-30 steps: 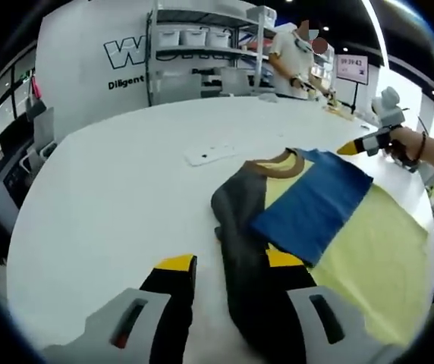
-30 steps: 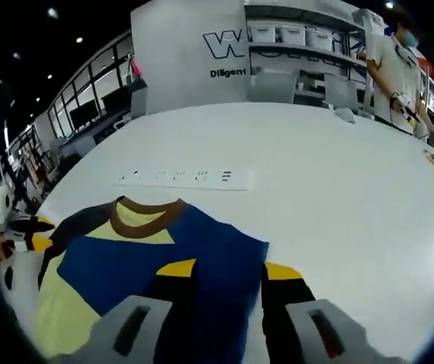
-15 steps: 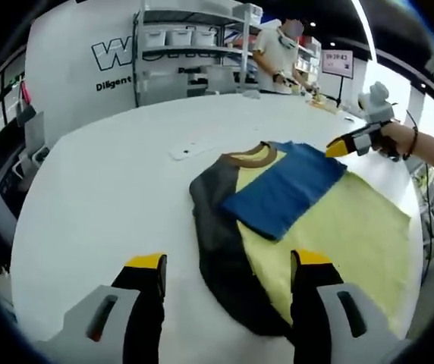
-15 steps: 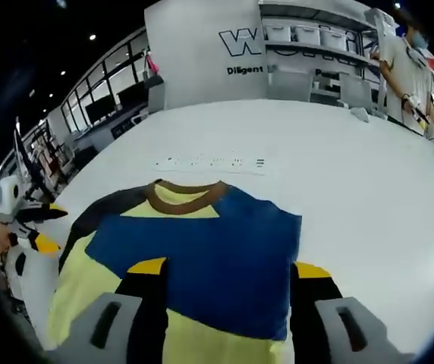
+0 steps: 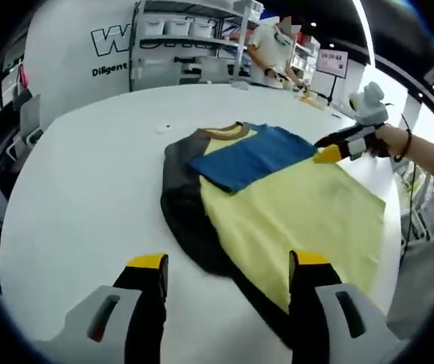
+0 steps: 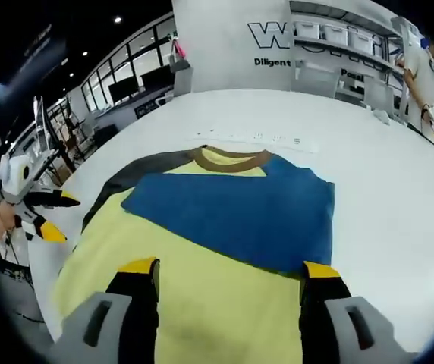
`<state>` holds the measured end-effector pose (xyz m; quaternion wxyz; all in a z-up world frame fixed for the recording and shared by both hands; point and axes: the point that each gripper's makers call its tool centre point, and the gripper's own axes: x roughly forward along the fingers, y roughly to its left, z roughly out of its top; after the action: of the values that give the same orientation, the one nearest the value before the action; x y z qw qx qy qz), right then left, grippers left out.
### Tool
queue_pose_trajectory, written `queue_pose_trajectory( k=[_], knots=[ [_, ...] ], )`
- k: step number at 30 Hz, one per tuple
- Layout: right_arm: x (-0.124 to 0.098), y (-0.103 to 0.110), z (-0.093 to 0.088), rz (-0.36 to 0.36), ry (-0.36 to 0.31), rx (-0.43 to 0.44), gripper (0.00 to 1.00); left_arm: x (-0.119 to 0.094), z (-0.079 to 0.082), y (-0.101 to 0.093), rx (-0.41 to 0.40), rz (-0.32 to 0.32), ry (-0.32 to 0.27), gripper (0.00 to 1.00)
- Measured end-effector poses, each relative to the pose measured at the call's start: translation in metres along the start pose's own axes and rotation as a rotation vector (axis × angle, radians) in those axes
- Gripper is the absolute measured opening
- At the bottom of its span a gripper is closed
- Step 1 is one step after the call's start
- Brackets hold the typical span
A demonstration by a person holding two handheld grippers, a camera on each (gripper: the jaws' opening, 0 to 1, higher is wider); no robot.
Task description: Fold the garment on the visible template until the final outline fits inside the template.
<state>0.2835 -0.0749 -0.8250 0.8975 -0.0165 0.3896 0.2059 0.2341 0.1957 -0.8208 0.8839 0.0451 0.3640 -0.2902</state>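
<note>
Shirt (image 5: 278, 205) at frame centre: soft matt cloth, yellow body smooth and flat, blue panel (image 6: 240, 208) same matt knit, dark grey sleeve (image 5: 183, 205) slightly rumpled, brown collar (image 6: 231, 158) looks ribbed. Table (image 5: 80, 189), left side of the left gripper view: smooth white surface, faint sheen, looks like laminate or plastic. Left gripper (image 5: 228, 265) at bottom: matt black fingers with yellow tips, grey hard-plastic bodies. Right gripper (image 6: 228, 273) at bottom: same finish. Shelving (image 5: 194, 30), top of the left gripper view: grey metal frame, pale plastic bins.
</note>
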Motion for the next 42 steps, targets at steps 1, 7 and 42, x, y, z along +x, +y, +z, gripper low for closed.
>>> queue_pose_trajectory(
  k=[1,7,42],
  knots=[
    [-0.002,0.002,-0.003,0.006,0.003,-0.007,0.76,-0.003,-0.002,-0.002,0.000,0.000,-0.002,0.66],
    [-0.017,0.011,-0.016,0.014,-0.010,-0.015,0.79,-0.012,-0.018,-0.009,0.010,-0.006,0.021,0.60],
    [-0.056,0.048,-0.096,0.008,0.049,-0.015,0.79,-0.026,-0.082,-0.047,-0.123,-0.030,0.182,0.07]
  ],
)
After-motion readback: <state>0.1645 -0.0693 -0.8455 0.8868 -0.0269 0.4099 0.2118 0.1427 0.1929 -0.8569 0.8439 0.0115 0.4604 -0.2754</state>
